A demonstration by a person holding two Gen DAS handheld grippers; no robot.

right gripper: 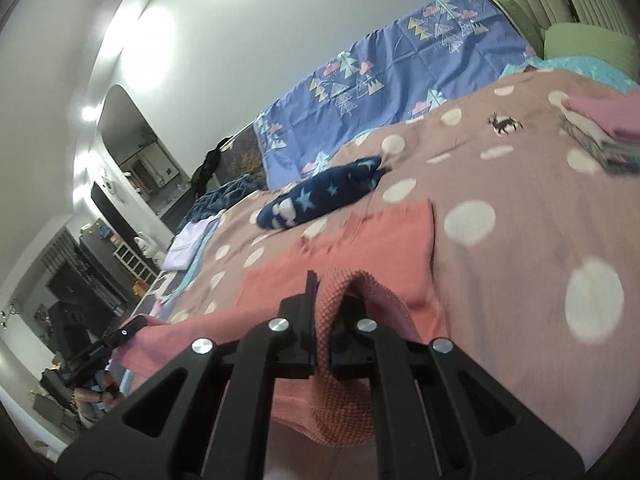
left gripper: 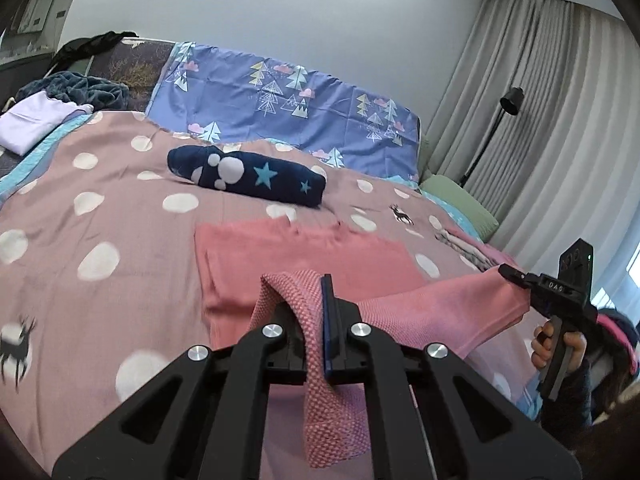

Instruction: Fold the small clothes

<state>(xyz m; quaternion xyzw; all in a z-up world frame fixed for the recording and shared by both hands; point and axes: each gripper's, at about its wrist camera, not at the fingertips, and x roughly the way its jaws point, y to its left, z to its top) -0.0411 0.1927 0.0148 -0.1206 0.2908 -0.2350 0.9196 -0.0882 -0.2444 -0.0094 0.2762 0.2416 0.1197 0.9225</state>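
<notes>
I am mid-fold on the pink knit garment [left gripper: 304, 248], which lies on the bed [left gripper: 120, 200] at the centre of both views, its far part flat and its near edge lifted. My left gripper [left gripper: 316, 320] is clamped on one near corner and my right gripper [right gripper: 324, 320] on the other, the edge stretched between them. I judge the next move is to carry both corners forward together and lay them evenly. The cloth is a soft, waffle-textured knit and drapes limply. A rolled navy star-print piece [left gripper: 248, 174] sits beyond, near the upper centre.
</notes>
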